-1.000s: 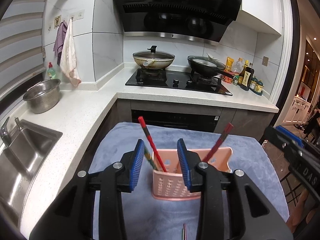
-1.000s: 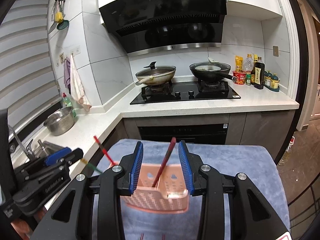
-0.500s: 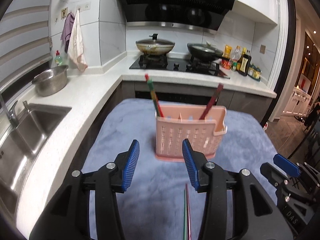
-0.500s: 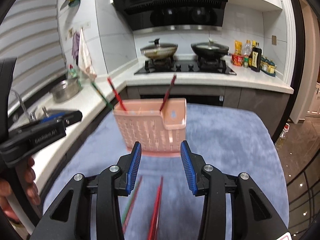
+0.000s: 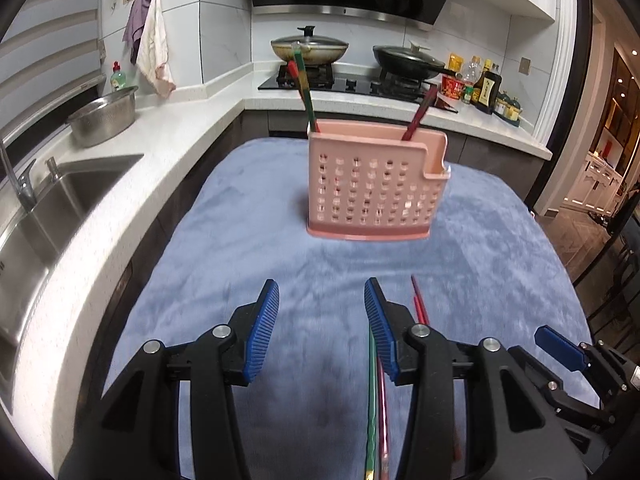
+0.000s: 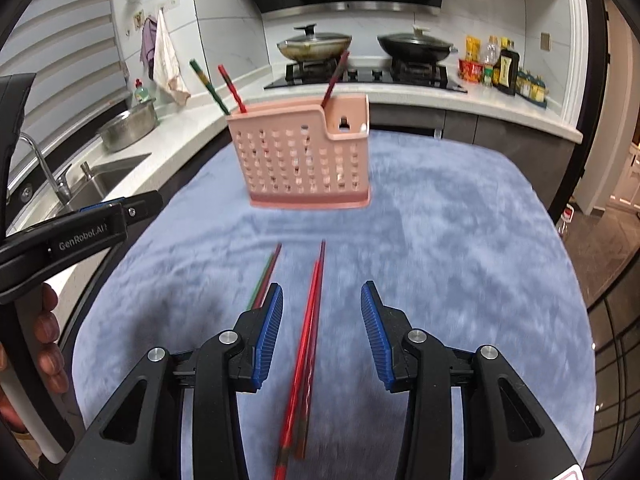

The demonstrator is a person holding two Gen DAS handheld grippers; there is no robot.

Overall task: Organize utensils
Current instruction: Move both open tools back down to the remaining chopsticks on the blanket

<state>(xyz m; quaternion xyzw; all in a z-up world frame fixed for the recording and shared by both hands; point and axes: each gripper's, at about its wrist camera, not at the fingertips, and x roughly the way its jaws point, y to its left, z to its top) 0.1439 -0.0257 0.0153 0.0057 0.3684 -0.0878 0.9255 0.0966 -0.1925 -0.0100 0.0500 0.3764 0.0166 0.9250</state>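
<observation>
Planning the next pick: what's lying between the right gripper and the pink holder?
In the right wrist view, red chopsticks lie on blue cloth between the right gripper and pink holder.

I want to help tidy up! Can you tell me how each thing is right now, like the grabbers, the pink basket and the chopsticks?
left gripper: open, empty.
right gripper: open, empty, over the red pair.
pink basket: upright on the blue cloth.
chopsticks in the basket: three, standing, leaning.
red pair: lying flat on the cloth.
green and pink pair: lying flat.
</observation>
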